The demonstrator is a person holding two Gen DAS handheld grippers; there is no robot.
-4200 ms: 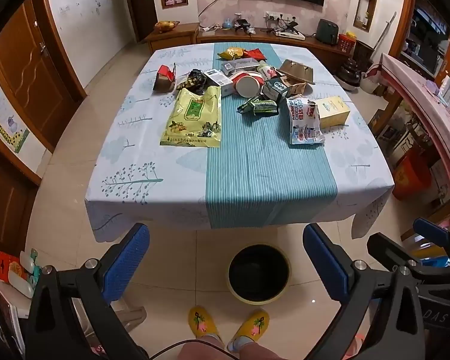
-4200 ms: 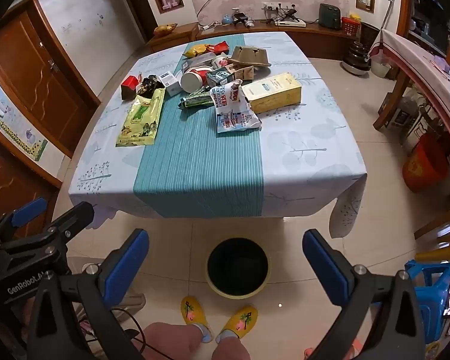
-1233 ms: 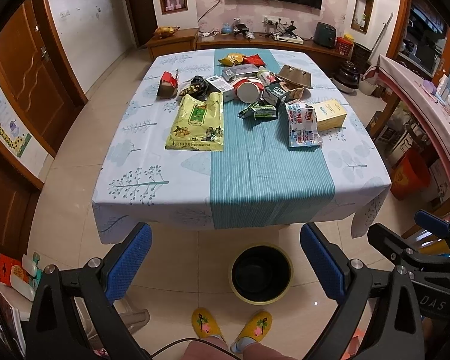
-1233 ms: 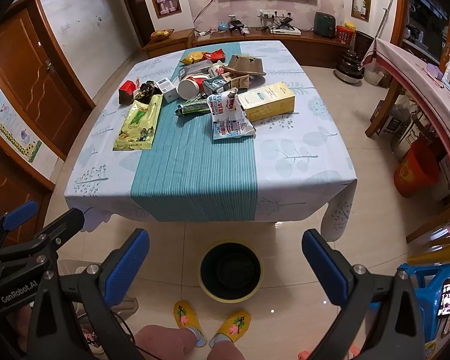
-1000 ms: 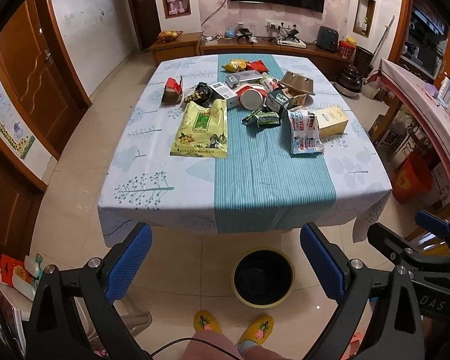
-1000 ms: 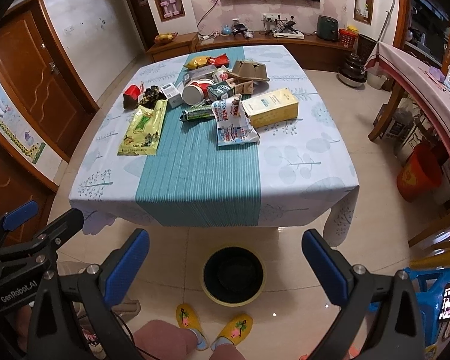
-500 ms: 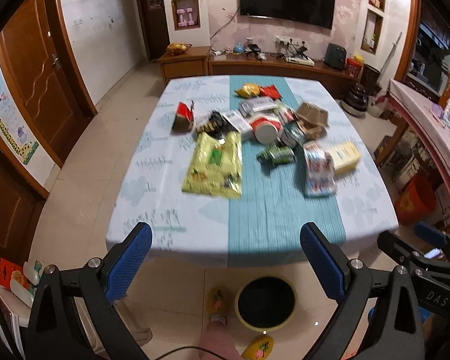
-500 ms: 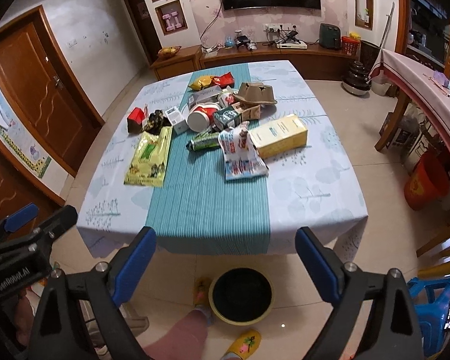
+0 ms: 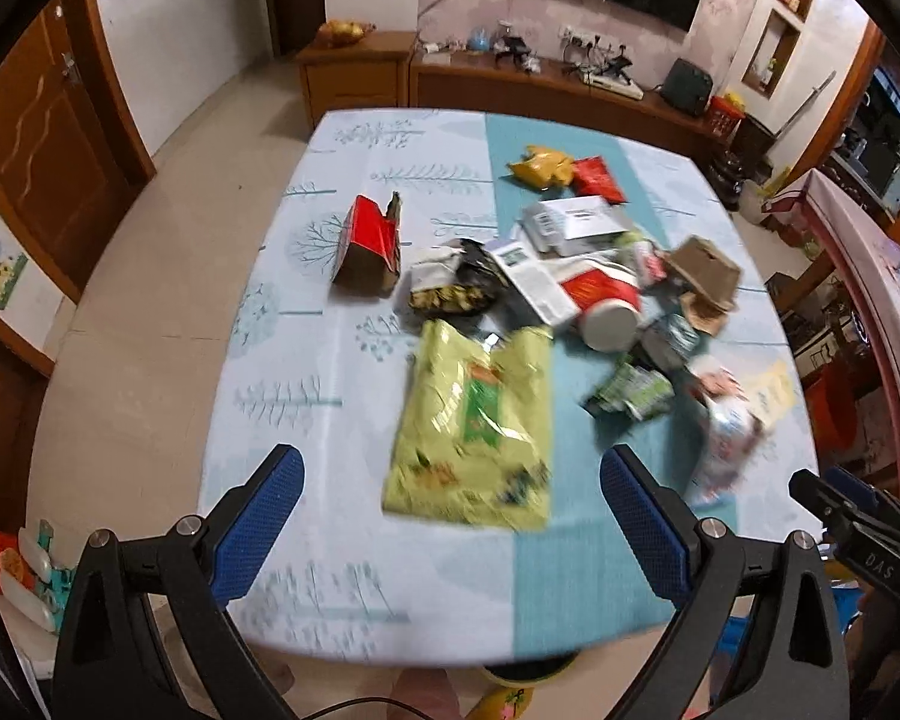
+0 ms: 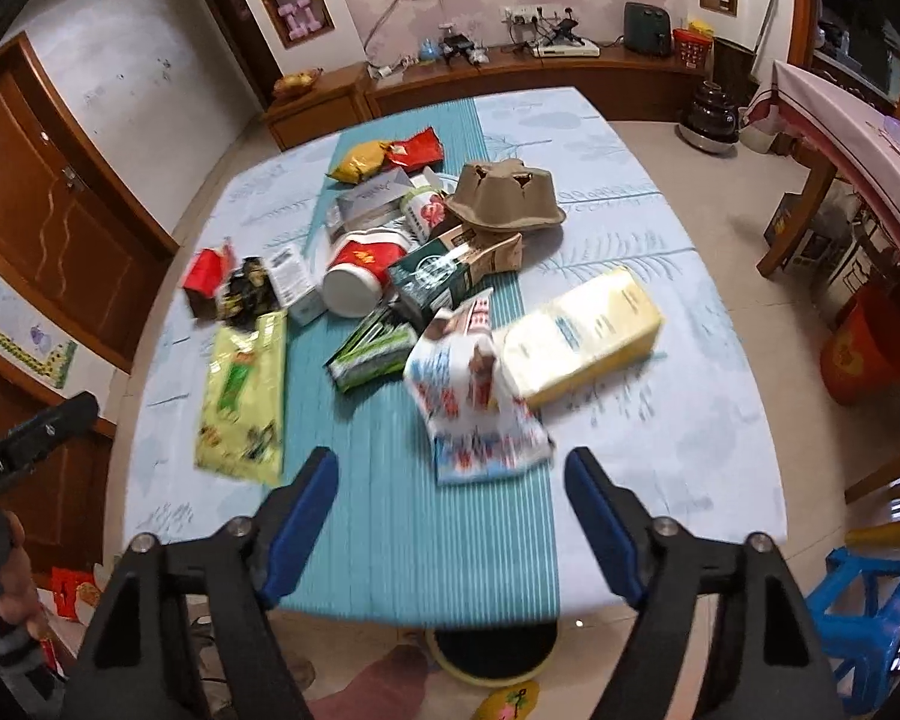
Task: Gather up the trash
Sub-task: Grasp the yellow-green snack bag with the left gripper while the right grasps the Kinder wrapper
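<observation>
Trash lies across the table: a yellow-green bag [image 9: 477, 435] [image 10: 243, 396], a red-white wrapper [image 10: 477, 402] [image 9: 726, 432], a pale yellow box [image 10: 582, 333], a green packet [image 10: 372, 345], a red-white cup [image 10: 360, 276] [image 9: 603, 306], a red carton [image 9: 369, 246] and a cardboard tray [image 10: 504, 195]. My left gripper [image 9: 450, 516] is open and empty above the near table edge, in front of the yellow-green bag. My right gripper [image 10: 450, 516] is open and empty just before the red-white wrapper. A black bin with a yellow rim [image 10: 492, 651] stands on the floor under the near edge.
The table [image 10: 660, 450] has a light blue cloth with a teal runner. A blue stool [image 10: 864, 606] stands at the right. An orange bucket [image 10: 864, 342] and a second table [image 10: 858, 126] are further right. A wooden cabinet [image 9: 510, 78] lines the far wall.
Both grippers have moved forward and over the table, so the trash looks much closer. The bin has slipped to the bottom edge of the views. Both stay open.
</observation>
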